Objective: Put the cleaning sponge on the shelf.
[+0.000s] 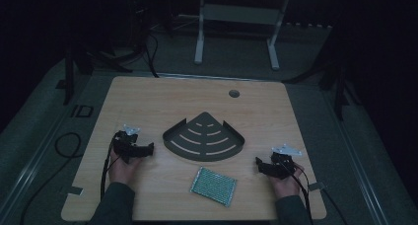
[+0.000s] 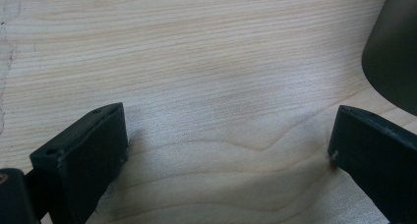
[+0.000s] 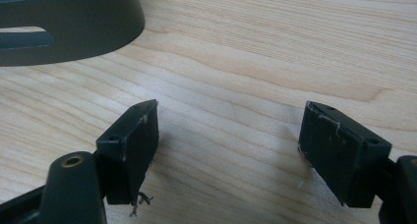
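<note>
Nothing's started yet — left gripper (image 1: 148,149) and right gripper (image 1: 260,164) both rest spread and empty on the counter (image 1: 148,101), flanking the untouched corner rack (image 1: 203,137) — sponge (image 1: 214,186) lies nearer the person.

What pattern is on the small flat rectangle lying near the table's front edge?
The greenish rectangular pad bears a fine grid of dots, silvery-edged; best in the high view.

Three cameras: one overhead, two riding low on the grippers

The high view looks forward and down over the whole wooden table (image 1: 148,101). The left gripper view skims close over the wood, catching the dark corner shelf (image 2: 396,47) at its right edge; the right gripper view, just as close, has that shelf (image 3: 74,27) top left.
</note>
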A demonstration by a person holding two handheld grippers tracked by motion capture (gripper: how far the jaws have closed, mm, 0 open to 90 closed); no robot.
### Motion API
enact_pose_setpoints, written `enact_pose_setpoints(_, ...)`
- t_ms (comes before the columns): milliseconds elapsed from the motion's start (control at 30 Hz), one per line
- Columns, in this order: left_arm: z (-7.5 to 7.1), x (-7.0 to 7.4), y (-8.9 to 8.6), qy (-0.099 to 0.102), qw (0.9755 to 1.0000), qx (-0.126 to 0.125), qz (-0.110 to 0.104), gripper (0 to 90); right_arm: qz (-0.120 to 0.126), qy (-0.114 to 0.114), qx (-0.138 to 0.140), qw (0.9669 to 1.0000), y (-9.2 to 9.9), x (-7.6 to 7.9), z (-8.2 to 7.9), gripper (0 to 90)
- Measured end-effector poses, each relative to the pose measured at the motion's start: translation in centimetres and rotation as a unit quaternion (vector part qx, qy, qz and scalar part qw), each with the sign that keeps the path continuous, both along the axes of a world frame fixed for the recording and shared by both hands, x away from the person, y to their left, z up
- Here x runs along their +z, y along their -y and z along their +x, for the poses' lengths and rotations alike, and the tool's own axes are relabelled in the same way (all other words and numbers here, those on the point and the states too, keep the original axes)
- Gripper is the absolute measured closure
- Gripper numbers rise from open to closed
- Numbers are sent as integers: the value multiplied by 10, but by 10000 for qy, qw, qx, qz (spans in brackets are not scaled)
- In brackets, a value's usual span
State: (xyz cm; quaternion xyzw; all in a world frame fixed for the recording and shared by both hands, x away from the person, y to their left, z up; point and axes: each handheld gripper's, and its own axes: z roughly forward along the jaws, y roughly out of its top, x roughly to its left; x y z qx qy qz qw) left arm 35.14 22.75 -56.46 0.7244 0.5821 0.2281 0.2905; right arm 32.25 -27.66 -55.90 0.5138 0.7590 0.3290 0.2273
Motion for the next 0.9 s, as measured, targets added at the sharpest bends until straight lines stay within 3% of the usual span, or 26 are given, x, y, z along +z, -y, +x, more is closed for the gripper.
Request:
enact_pose_setpoints(167,0,0,0,-4,10000,-5,5,17,-29,-73,91,9999,0,2,0,228)
enact_pose_setpoints(267,0,0,0,-3,10000,-4,5,17,-159,-236,166,9995,-1,8,-1,340)
enact_pose_setpoints(367,0,0,0,-3,10000,-5,5,17,-449,-16,352,9984,-8,23,-10,413)
enact_pose_setpoints(467,0,0,0,0,10000,0,2,17,-431,51,481,9979,-10,31,-14,446)
enact_pose_setpoints(567,0,0,0,2,10000,1,1,17,-258,-76,864,9959,-12,46,-18,535)
enact_pose_setpoints(900,0,0,0,1,10000,0,1,17,-271,-337,1358,9898,-25,70,-21,726)
